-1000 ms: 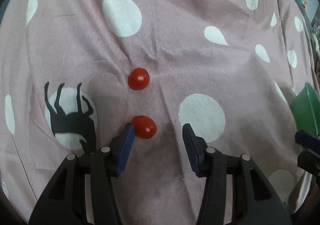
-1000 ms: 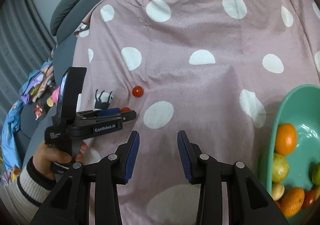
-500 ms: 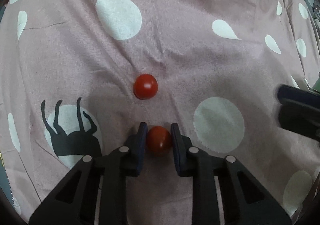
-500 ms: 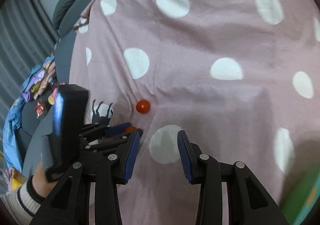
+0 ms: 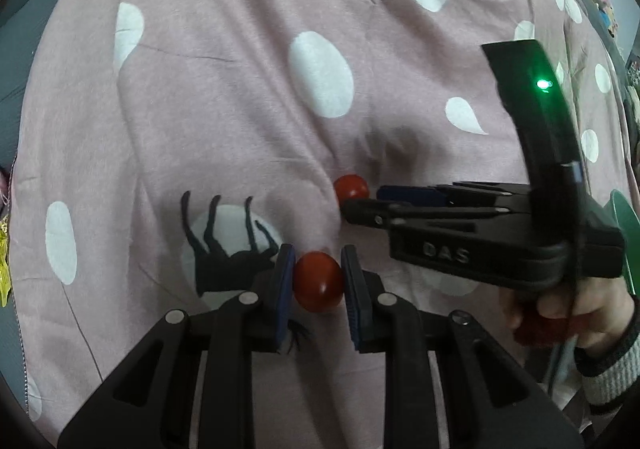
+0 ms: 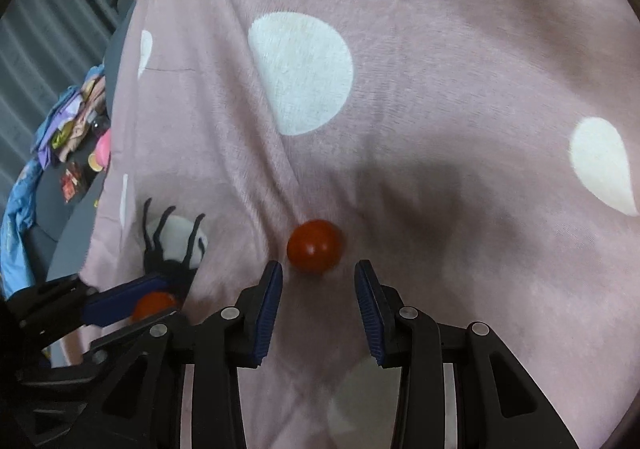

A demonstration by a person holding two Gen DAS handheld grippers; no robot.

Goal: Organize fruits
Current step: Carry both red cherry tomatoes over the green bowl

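Observation:
My left gripper [image 5: 318,281] is shut on a small red cherry tomato [image 5: 318,282], held just off the pink spotted cloth [image 5: 240,109]. The same tomato [image 6: 154,305] shows between the left gripper's blue pads at the lower left of the right wrist view. A second cherry tomato [image 6: 315,246] lies on the cloth just ahead of my right gripper [image 6: 319,289], whose jaws stand open with nothing between them. In the left wrist view that tomato [image 5: 351,188] sits at the tips of the right gripper [image 5: 360,205], which reaches in from the right.
A green bowl's rim [image 5: 626,225] peeks in at the right edge behind the hand [image 5: 576,301] that holds the right gripper. Clutter of coloured packets [image 6: 68,129] lies off the cloth's left edge. A deer print [image 5: 228,245] marks the cloth near the left gripper.
My left gripper closed on the nearer tomato and lifted it a little. My right gripper swept left across the cloth, away from the green bowl, up to the second tomato.

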